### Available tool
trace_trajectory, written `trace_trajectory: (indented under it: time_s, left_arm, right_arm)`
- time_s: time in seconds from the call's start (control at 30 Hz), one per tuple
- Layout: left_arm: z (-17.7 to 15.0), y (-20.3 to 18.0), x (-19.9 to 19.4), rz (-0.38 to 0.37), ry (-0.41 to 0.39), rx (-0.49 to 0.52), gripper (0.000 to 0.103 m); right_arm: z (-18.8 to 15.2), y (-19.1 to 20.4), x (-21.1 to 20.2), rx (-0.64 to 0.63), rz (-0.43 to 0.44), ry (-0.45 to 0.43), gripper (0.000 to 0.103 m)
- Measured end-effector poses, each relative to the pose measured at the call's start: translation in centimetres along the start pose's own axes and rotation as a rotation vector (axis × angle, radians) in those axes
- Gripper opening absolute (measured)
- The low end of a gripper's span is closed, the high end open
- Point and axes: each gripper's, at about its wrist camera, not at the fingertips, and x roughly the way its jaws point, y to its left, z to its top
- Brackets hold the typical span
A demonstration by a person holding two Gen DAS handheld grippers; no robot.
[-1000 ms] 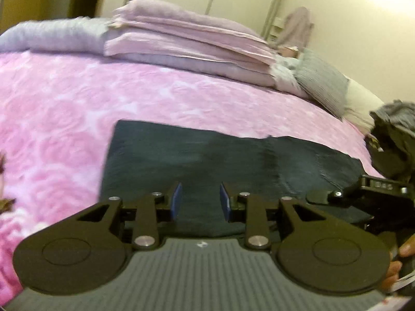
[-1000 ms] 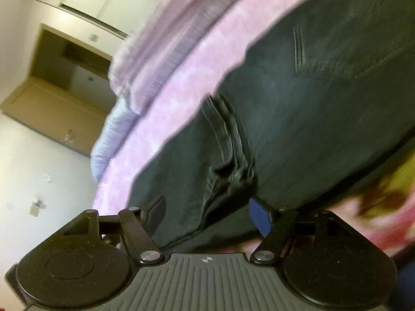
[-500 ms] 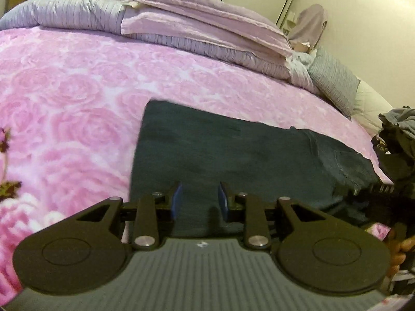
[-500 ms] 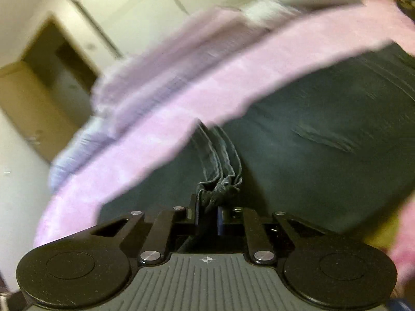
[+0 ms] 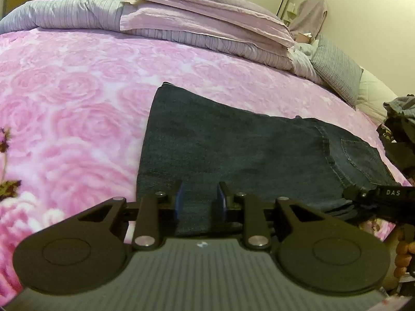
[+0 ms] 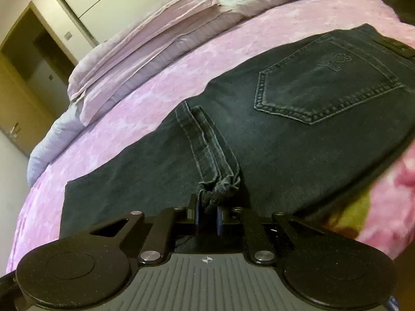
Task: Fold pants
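Observation:
Dark blue jeans [image 5: 246, 150] lie folded lengthwise on the pink rose bedspread [image 5: 77, 103], legs to the left and back pocket [image 6: 326, 90] to the right. My left gripper [image 5: 199, 197] sits at the near edge of the leg part, its blue pads a little apart with denim filling the gap. In the right wrist view my right gripper [image 6: 207, 207] is shut on the bunched crotch seam [image 6: 218, 189] at the near edge. The right gripper's black body [image 5: 384, 197] shows at the right of the left wrist view.
Folded lilac bedding [image 5: 202, 18] and a grey pillow [image 5: 337, 70] lie along the far side of the bed. A dark heap of clothes [image 5: 399, 129] sits at the right edge. A doorway [image 6: 31, 59] and cupboard doors stand beyond the bed.
The right gripper's jaws went from wide apart to shut on the crotch seam, and its view rolled level. The left gripper sank a little, and the jeans now lie flatter.

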Motion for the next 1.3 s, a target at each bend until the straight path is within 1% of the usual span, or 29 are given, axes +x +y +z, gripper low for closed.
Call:
trace_trajectory:
  time_s: [0.07, 0.13, 0.17, 0.2, 0.23, 0.3, 0.33, 0.37, 0.4, 0.43, 0.47, 0.5, 0.53, 0.6, 0.63, 0.67, 0.7, 0.73, 0.8, 0.83, 0.9, 0.97, 1.07, 1.1, 1.13, 1.2, 1.23, 1.27, 1.3]
  left_arm:
    - [0.1, 0.1, 0.2, 0.002, 0.012, 0.008, 0.022]
    - [0.4, 0.1, 0.1, -0.003, 0.024, 0.0, 0.022]
    - [0.7, 0.2, 0.0, -0.002, 0.031, -0.004, 0.022]
    - [1.2, 0.4, -0.3, 0.003, 0.024, -0.006, 0.022]
    - [1.7, 0.6, -0.6, 0.008, 0.009, -0.008, 0.022]
    - [3.1, 1.1, -0.5, 0.023, -0.014, -0.007, 0.022]
    - [3.9, 1.3, -0.2, 0.031, -0.022, -0.002, 0.022]
    - [4.8, 1.4, 0.4, 0.043, -0.032, 0.007, 0.022]
    - [5.6, 1.4, 1.0, 0.046, -0.041, 0.019, 0.022]
    - [6.4, 1.3, 1.8, 0.04, -0.055, 0.029, 0.022]
    - [7.2, 1.2, 2.9, 0.037, -0.059, 0.033, 0.022]
    - [7.9, 1.1, 3.9, 0.037, -0.057, 0.033, 0.022]
    - [8.5, 1.0, 5.1, 0.034, -0.061, 0.037, 0.022]
    - [9.2, 0.9, 7.4, 0.053, -0.058, 0.055, 0.022]
    - [9.3, 1.0, 8.7, 0.076, -0.035, 0.06, 0.022]
    - [9.3, 1.2, 10.2, 0.098, 0.003, 0.062, 0.022]
    - [9.1, 1.6, 11.4, 0.103, 0.025, 0.062, 0.022]
    - [8.8, 1.8, 11.7, 0.101, 0.009, 0.064, 0.022]
    - [8.7, 1.8, 11.2, 0.102, 0.003, 0.067, 0.022]
    - [8.7, 1.7, 10.4, 0.116, 0.009, 0.061, 0.022]
    - [8.1, 1.5, 8.4, 0.125, 0.008, 0.054, 0.019]
    - [6.6, 1.0, 5.6, 0.11, -0.001, 0.044, 0.019]
    - [3.6, 0.1, 1.8, 0.101, 0.017, 0.028, 0.019]
    - [2.5, -0.2, 1.0, 0.098, 0.026, 0.025, 0.019]
    - [1.5, -0.4, 0.5, 0.1, 0.038, 0.022, 0.019]
    - [-0.3, -1.0, 0.1, 0.114, 0.043, 0.039, 0.02]
    - [-0.7, -1.4, -0.1, 0.129, 0.034, 0.054, 0.02]
    - [-0.9, -1.9, -0.3, 0.15, 0.026, 0.069, 0.02]
    - [-0.8, -2.4, -0.4, 0.171, 0.032, 0.078, 0.02]
  right_arm:
    - [0.0, 0.6, 0.5, -0.057, -0.026, 0.027, 0.009]
    - [0.5, 0.0, 1.0, -0.074, -0.005, 0.073, 0.01]
    - [1.2, -0.2, 0.8, -0.06, -0.003, 0.093, 0.02]
    - [1.8, -0.2, 0.3, -0.055, -0.035, 0.091, 0.036]
    - [2.4, 0.1, -0.5, -0.071, -0.083, 0.05, 0.042]
    - [3.3, 1.1, -1.8, -0.167, -0.185, -0.078, 0.044]
    - [3.9, 1.7, -1.9, -0.223, -0.211, -0.137, 0.044]
    - [4.5, 2.0, -1.6, -0.256, -0.18, -0.159, 0.044]
    - [5.1, 2.3, -1.0, -0.272, -0.121, -0.156, 0.043]
    - [5.9, 2.7, 0.0, -0.291, -0.058, -0.134, 0.042]
    - [6.3, 3.3, 1.2, -0.328, -0.023, -0.106, 0.033]
    - [6.5, 3.9, 2.3, -0.366, -0.007, -0.096, 0.021]
    - [6.6, 4.5, 3.7, -0.407, 0.004, -0.088, 0.019]
    - [6.7, 5.1, 6.3, -0.471, 0.009, -0.08, 0.015]
    - [6.6, 5.0, 7.7, -0.49, 0.001, -0.064, 0.015]
    - [6.3, 4.8, 9.6, -0.515, -0.027, -0.013, 0.014]
    - [6.0, 4.3, 11.6, -0.535, -0.063, 0.043, 0.012]
    - [5.7, 3.9, 11.8, -0.541, -0.05, 0.021, 0.012]
    - [5.5, 3.9, 11.0, -0.558, -0.045, 0.024, 0.012]
    - [5.5, 3.7, 10.2, -0.554, -0.048, 0.024, 0.012]
    - [5.3, 3.1, 7.7, -0.523, -0.038, 0.007, 0.012]
    - [4.7, 2.5, 4.3, -0.507, -0.01, -0.012, 0.012]
    - [2.2, 2.7, -0.3, -0.542, 0.03, 0.009, 0.012]
    - [1.2, 3.0, -1.2, -0.556, 0.037, 0.023, 0.012]
    - [0.1, 2.9, -1.5, -0.575, 0.02, 0.035, 0.012]
    - [-1.2, 2.5, -0.5, -0.598, -0.03, 0.07, 0.012]
    - [-1.6, 2.2, 0.2, -0.593, -0.035, 0.079, 0.012]
    - [-1.7, 2.1, 0.3, -0.596, -0.031, 0.064, 0.012]
    - [-1.6, 2.3, 0.3, -0.602, -0.041, 0.073, 0.013]
